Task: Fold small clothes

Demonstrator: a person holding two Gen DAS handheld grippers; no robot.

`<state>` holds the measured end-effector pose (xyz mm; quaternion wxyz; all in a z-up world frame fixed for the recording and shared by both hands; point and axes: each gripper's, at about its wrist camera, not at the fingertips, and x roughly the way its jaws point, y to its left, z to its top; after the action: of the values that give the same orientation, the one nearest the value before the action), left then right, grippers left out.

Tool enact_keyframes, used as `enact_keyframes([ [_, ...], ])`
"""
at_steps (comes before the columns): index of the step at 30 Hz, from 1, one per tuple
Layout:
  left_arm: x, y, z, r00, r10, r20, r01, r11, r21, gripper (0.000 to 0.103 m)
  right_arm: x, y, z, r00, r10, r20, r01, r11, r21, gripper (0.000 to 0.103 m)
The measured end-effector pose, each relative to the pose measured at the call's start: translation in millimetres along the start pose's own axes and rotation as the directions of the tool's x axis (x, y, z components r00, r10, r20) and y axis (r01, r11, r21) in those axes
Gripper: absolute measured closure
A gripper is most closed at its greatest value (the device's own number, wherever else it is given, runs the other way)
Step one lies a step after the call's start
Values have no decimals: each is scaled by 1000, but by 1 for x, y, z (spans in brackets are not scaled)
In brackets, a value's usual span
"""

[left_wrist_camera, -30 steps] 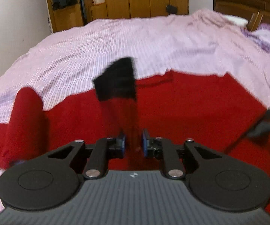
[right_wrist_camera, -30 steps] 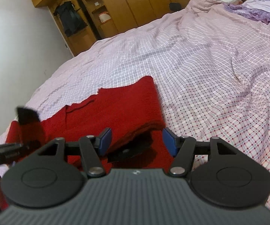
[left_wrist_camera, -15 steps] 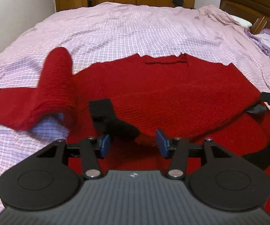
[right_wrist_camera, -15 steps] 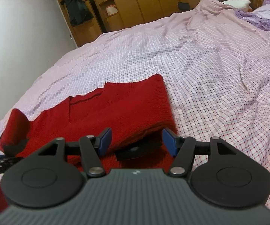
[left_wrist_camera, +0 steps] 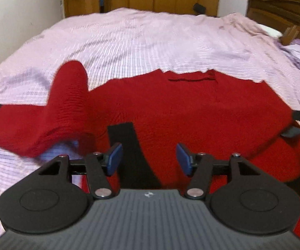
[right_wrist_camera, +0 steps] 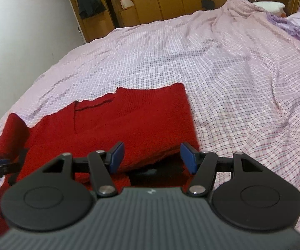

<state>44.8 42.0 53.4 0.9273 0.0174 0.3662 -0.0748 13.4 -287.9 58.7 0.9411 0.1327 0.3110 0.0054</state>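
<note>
A red knit sweater (left_wrist_camera: 191, 108) with black cuffs lies on the pink checked bedsheet (left_wrist_camera: 150, 41). Its left sleeve (left_wrist_camera: 66, 104) is bunched up in a hump, and a black cuff (left_wrist_camera: 129, 145) lies on the body. My left gripper (left_wrist_camera: 149, 158) is open and empty just above that cuff. In the right wrist view the sweater (right_wrist_camera: 129, 120) has its right side folded over. My right gripper (right_wrist_camera: 151, 156) is open and empty at the folded edge, with a dark cuff (right_wrist_camera: 156, 175) under it.
A wooden wardrobe (right_wrist_camera: 150, 0) stands past the far end of the bed. A wooden headboard (left_wrist_camera: 285, 10) and purple bedding (right_wrist_camera: 295, 25) are at the right. The white wall (right_wrist_camera: 25, 20) is at the left.
My left gripper opened and let go of the black sleeve cuff, which now lies on the sweater body. The right gripper stayed open and barely moved.
</note>
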Motion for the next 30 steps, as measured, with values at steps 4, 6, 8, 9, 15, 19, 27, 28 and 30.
enact_keyframes([
  [4,36,0,8,995,98,-6,-98,995,-7,40,1,2,1,1000,-10,-9,9,1000,-13,41],
  [6,43,3,10,992,125,-3,-125,992,-17,40,1,1,2,1000,-19,-13,18,1000,-21,41],
  [8,45,6,9,993,121,-2,-121,992,-25,40,2,1,3,1000,-27,-16,26,999,-35,41],
  [9,44,6,8,993,121,1,-120,992,-23,39,3,1,4,999,-28,-17,27,999,-47,41],
  [15,46,6,1,989,149,10,-148,988,-49,37,12,8,12,998,-39,-43,33,990,-136,41],
  [19,53,12,2,993,115,-3,-114,987,-113,37,17,9,18,999,-19,-35,12,982,-187,41],
  [27,49,-6,2,994,106,25,-104,992,-67,72,51,-4,47,997,-68,-38,55,964,-261,36],
  [28,49,-7,2,994,107,28,-105,992,-65,72,57,-7,53,997,-66,-45,52,965,-256,36],
  [30,48,-6,2,994,103,31,-100,993,-66,82,67,-13,61,996,-75,-53,59,966,-252,36],
])
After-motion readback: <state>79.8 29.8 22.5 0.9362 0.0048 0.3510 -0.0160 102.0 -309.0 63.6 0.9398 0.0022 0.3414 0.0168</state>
